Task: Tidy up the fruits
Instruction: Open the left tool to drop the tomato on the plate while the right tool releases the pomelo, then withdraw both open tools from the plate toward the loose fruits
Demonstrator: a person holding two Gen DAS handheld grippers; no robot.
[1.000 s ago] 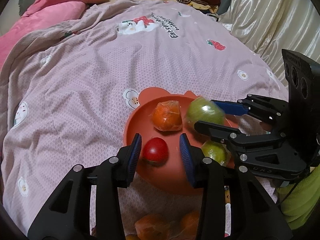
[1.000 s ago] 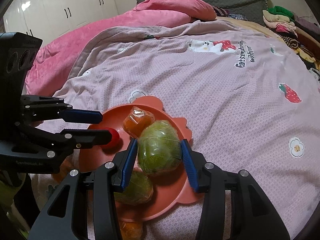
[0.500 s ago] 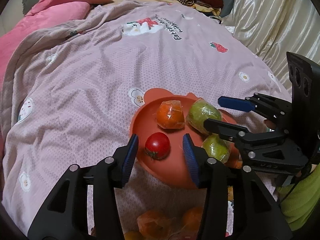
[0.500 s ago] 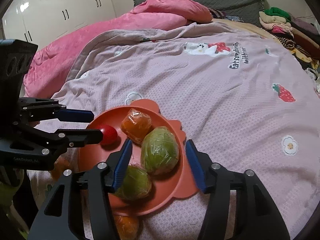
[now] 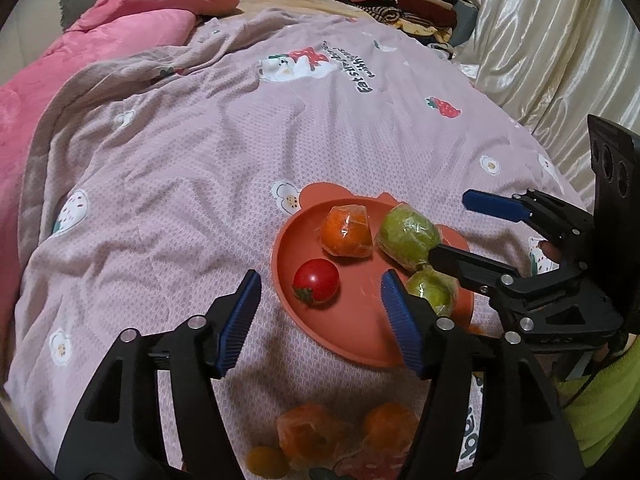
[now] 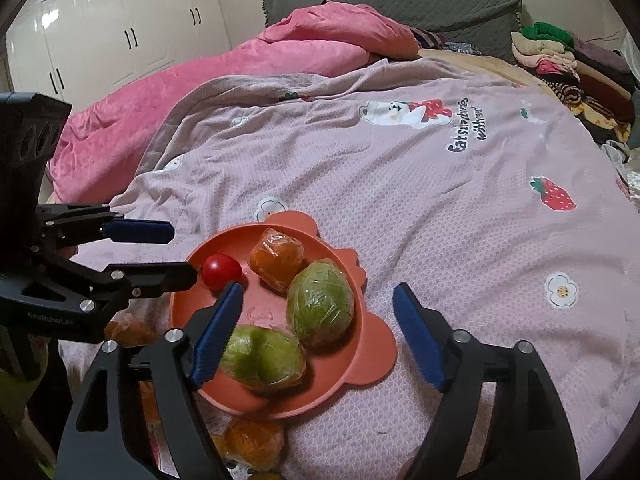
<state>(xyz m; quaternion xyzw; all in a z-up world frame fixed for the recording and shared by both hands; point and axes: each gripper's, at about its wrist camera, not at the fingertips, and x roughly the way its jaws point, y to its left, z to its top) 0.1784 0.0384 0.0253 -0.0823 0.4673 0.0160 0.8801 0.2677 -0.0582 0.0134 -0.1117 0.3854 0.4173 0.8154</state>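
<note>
- Fruits lie on an orange plate (image 6: 372,364) resting on the pink bedspread (image 6: 460,208): a red tomato (image 5: 316,281), a wrapped orange fruit (image 6: 277,263), and two wrapped green fruits, the larger (image 6: 320,305) just beside the smaller (image 6: 262,356).
- More wrapped orange fruits (image 5: 310,430) sit off the plate, on the bedspread at its near edge.
- Left gripper (image 5: 318,314): released, jaws just opening; tomato lies free beyond the tips.
- Right gripper (image 6: 316,328): released, jaws just opening wide; larger green fruit between them, untouched.

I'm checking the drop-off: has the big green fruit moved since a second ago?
Yes. The big green fruit was up between the right tool's pads; now it rests on the orange plate, released.
</note>
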